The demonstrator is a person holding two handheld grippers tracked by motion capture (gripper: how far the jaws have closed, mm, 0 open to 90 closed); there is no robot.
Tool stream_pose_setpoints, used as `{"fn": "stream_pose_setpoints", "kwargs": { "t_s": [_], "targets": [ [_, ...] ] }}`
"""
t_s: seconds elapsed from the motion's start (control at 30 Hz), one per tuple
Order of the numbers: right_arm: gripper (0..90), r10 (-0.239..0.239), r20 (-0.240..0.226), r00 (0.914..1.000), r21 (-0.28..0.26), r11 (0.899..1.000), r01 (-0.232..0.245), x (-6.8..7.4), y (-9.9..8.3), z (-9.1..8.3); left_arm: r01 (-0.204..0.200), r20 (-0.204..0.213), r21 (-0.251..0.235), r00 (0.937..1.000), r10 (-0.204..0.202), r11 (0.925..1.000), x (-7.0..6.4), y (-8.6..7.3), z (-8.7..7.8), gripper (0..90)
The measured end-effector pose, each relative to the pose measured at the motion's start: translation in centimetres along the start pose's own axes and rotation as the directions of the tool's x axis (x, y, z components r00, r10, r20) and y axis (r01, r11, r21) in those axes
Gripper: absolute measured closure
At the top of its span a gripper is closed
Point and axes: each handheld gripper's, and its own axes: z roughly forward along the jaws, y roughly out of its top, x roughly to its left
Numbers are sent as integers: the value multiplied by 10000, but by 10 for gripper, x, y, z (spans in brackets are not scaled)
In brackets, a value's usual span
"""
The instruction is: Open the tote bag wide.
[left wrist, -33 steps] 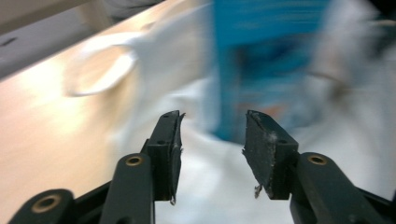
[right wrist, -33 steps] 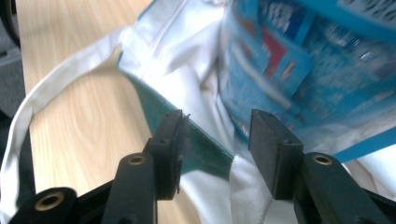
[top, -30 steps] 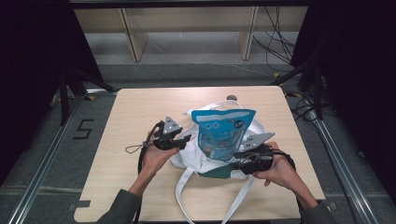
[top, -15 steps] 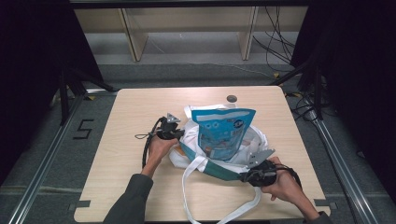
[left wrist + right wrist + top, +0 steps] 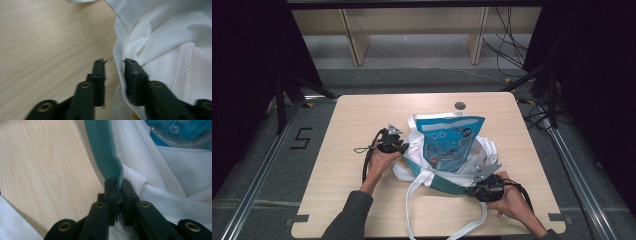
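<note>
A white cloth tote bag (image 5: 486,152) with a teal rim (image 5: 439,180) lies in the middle of the wooden table (image 5: 362,115). A blue snack pouch (image 5: 449,142) stands in its mouth. My left gripper (image 5: 404,149) is at the bag's left side. In the left gripper view it (image 5: 113,62) is open, and the white bag edge (image 5: 162,37) runs between the parted jaws. My right gripper (image 5: 469,191) is at the bag's front right. In the right gripper view it (image 5: 118,183) is shut on the teal rim (image 5: 105,145), and the pouch (image 5: 180,130) shows at the top right.
The bag's long white straps (image 5: 412,215) trail over the table's front edge. A round cable hole (image 5: 459,105) sits near the far edge. Bare wood lies to the left and behind the bag. Metal rails run along both sides of the table.
My right gripper has drawn back toward the front right with the teal rim in it, which pulled the bag's mouth wider. The left gripper has stayed at the bag's left edge.
</note>
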Motion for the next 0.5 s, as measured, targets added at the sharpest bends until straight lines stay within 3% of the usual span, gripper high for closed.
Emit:
{"fn": "stream_pose_setpoints", "kwargs": {
  "t_s": [0.07,0.1,0.13,0.2,0.23,0.27,0.3,0.33,0.37,0.4,0.43,0.5],
  "targets": [
    [858,20,-138,9999,-102,9999,-21,-3,0,0,108,-62,-92,9999,-108,9999,-1,2,-5,539],
    [855,156,69,9999,-199,9997,-154,-6,0,1,132,-21,-697,9999,-134,9975,-5,7,-24,519],
    [855,123,57,9999,-240,9996,-121,-6,0,2,6,-222,-816,9998,-24,9967,-7,10,-34,503],
    [854,140,56,9999,-228,9996,-139,-6,0,2,-157,-181,-1031,9997,139,9946,-11,11,-43,516],
    [853,161,-87,9998,-269,9995,-164,-5,0,1,-272,247,-1407,9992,310,9897,-21,11,-59,529],
    [852,-12,-80,10000,-290,9996,10,-5,0,1,-272,247,-1407,9992,310,9897,-21,11,-59,550],
    [851,81,-43,10000,-280,9996,-82,-4,0,1,-49,1074,-1655,9939,230,9862,-34,7,-66,564],
    [851,73,71,9999,-272,9996,-71,-3,0,1,-49,1074,-1655,9939,230,9862,-34,7,-66,580],
    [850,43,240,9997,-227,9997,-38,-3,0,1,25,1804,-1767,9831,299,9843,-51,0,-69,618],
    [850,43,240,9997,-227,9997,-38,-3,0,1,25,1804,-1767,9831,299,9843,-51,0,-69,643],
    [850,208,134,9997,-29,9998,-208,-1,1,-1,68,2404,-1687,9701,345,9856,-66,-6,-67,670],
    [849,33,180,9998,-189,9998,-29,-1,1,0,49,2741,-1704,9607,426,9854,-75,-8,-64,715]
  ]
}}
